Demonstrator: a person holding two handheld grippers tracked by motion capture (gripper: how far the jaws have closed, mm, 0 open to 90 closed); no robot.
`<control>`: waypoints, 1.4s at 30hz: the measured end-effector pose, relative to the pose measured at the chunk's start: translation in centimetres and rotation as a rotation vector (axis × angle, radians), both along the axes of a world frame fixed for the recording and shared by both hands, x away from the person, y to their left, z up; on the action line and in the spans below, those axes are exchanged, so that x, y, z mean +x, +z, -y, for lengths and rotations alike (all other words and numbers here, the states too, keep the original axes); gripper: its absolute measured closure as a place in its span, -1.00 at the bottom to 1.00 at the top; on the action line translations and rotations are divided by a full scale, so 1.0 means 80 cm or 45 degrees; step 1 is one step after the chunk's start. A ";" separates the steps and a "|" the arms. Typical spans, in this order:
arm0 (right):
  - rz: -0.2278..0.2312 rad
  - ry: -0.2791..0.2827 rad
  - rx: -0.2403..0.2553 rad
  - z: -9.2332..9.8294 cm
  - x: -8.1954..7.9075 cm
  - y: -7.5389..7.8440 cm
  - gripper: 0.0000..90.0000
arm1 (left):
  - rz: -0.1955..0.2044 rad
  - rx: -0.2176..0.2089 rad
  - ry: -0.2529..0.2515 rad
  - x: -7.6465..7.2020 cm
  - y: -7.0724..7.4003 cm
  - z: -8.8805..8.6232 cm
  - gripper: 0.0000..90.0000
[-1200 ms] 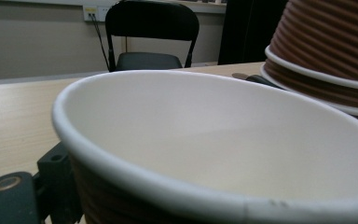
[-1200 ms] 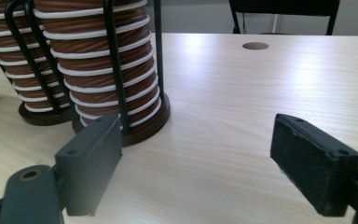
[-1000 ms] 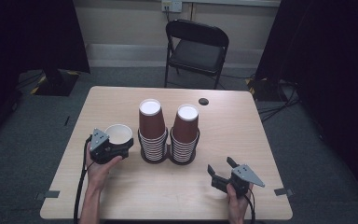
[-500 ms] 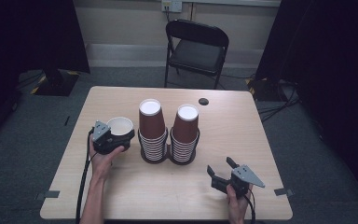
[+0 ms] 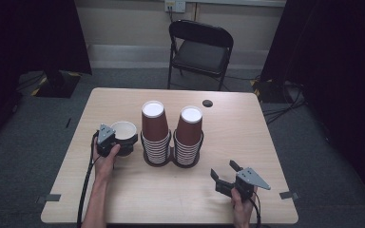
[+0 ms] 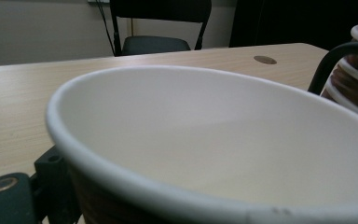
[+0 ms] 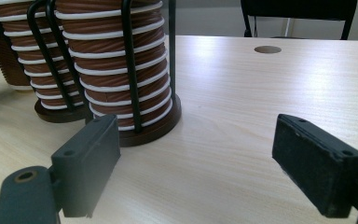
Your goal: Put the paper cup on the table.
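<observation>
A single brown paper cup (image 5: 124, 128) with a white inside stands upright at the table's left, and my left gripper (image 5: 122, 144) is shut on its side. In the left gripper view the cup's rim and inside (image 6: 214, 140) are very close, with one black finger (image 6: 56, 186) at the lower left. To its right stand two tall stacks of brown cups (image 5: 153, 130) (image 5: 190, 135) in a black wire holder (image 5: 171, 159). My right gripper (image 5: 228, 175) rests near the front right, open with nothing in it; its jaws (image 7: 200, 172) stand wide apart facing the nearer stack (image 7: 116, 65).
The wooden table (image 5: 247, 137) has a small round dark hole (image 5: 207, 103) at the back. A black folding chair (image 5: 200, 47) stands behind the far edge. Bare wood lies between the holder and my right gripper.
My left gripper has carried the cup a little farther from the table's front edge, mostly in the first half second. The right gripper has stayed put.
</observation>
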State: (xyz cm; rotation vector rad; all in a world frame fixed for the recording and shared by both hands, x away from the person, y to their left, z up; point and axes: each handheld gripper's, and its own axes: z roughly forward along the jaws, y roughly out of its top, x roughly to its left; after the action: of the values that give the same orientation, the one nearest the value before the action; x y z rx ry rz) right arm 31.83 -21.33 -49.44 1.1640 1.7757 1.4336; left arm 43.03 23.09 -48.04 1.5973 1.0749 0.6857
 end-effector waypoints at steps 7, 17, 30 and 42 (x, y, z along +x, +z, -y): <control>-0.009 -0.002 -0.007 -0.001 0.000 0.000 -0.67 | -0.071 0.064 0.051 -0.003 -0.005 -0.007 -0.80; -0.002 0.001 -0.005 0.000 0.000 0.000 -0.67 | -0.168 0.068 0.074 -0.003 -0.016 -0.010 -0.71; -0.021 0.006 0.003 0.000 0.002 0.000 -0.67 | -0.230 0.180 0.103 -0.014 -0.020 -0.009 -0.65; -0.021 0.006 0.016 0.001 0.001 0.000 -0.67 | -0.191 0.139 0.136 -0.032 -0.017 -0.013 -0.66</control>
State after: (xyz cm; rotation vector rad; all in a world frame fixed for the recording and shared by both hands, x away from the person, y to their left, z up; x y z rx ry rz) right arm 31.91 -21.45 -49.43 1.1820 1.7842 1.4436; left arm 40.45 24.14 -49.39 1.7159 1.2583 0.7144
